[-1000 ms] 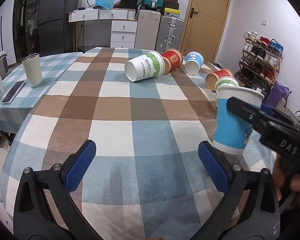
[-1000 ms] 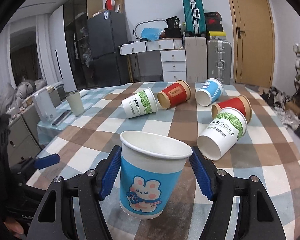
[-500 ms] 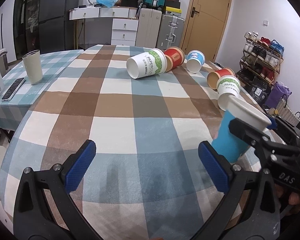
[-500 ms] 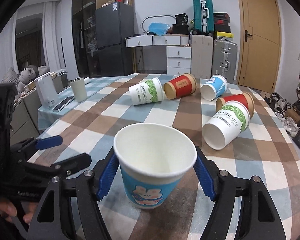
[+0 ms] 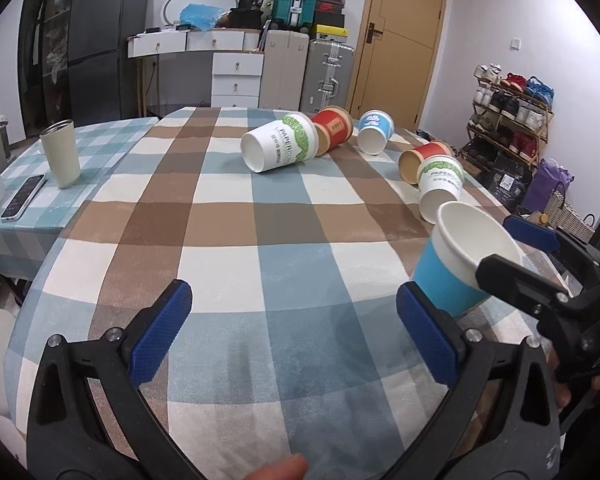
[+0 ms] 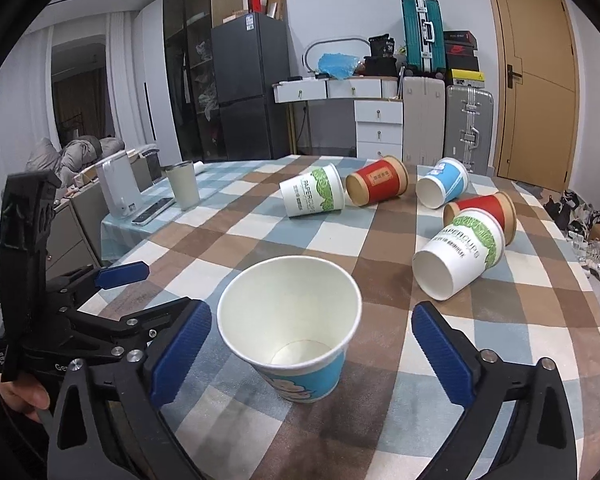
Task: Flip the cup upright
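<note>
A blue paper cup with a rabbit print (image 6: 296, 332) stands upright on the checked tablecloth (image 6: 380, 240), mouth up. My right gripper (image 6: 312, 348) is open, its blue pads apart on either side of the cup and not touching it. In the left wrist view the same cup (image 5: 460, 264) is at the right, between the right gripper's fingers. My left gripper (image 5: 296, 332) is open and empty over the table's near part, left of the cup.
Several cups lie on their sides farther back: a white-green one (image 6: 312, 196), a red one (image 6: 376, 184), a small blue one (image 6: 440, 188), another red one (image 6: 488, 212) and a white-green one (image 6: 460, 256). A beige tumbler (image 5: 60, 152) and phone (image 5: 22, 196) sit far left.
The right gripper has lowered the blue cup onto the table and opened, letting it go. The left gripper has stayed open and nearly still.
</note>
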`<state>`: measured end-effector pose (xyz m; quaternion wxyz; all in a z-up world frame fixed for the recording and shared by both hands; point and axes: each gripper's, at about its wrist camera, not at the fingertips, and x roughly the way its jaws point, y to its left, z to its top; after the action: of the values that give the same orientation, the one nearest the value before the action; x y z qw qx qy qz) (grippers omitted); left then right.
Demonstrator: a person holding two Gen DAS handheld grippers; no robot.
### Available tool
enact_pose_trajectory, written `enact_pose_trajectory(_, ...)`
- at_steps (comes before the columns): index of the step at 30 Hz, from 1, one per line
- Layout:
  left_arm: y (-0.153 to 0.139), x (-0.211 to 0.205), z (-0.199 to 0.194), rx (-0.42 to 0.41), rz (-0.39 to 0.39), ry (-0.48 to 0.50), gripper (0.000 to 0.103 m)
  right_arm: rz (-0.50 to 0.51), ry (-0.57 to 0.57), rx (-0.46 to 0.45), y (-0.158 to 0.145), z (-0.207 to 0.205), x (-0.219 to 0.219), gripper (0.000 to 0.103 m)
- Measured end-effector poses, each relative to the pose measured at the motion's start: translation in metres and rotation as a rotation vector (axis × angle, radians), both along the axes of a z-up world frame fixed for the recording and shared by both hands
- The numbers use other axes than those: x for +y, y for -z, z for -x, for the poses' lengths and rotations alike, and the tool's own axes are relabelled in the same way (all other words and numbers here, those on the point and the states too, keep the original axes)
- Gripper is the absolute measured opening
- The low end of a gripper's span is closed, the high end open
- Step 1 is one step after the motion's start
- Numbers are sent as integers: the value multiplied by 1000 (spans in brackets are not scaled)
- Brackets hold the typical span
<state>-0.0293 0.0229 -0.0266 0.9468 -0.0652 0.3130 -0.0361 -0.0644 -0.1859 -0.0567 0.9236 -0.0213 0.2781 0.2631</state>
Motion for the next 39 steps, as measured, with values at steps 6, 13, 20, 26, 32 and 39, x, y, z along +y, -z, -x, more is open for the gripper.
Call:
enact_pose_trajectory(6, -10, -9, 11, -59, -24, 35, 102, -20, 0, -56, -7, 13, -21, 103)
enact_pose_trajectory(13, -17, -20, 20, -96, -73, 61, 102, -62, 27, -68, -4, 19, -47, 103)
enact_pose_trajectory(20, -19, -22, 25, -114, -53, 89, 102, -61, 33, -65, 4, 25, -59, 103)
enact_pose_trajectory(26, -20, -27, 30, -129, -69, 101, 102, -58, 23, -67, 7, 28, -59, 103)
enact_pose_trajectory(32, -20, -28, 30, -134, -69, 102, 102, -61, 7, -76, 5, 31, -56, 103)
enact_pose_trajectory(39, -21, -28, 31, -134, -66, 102, 102, -63, 0, -77, 4, 32, -55, 103)
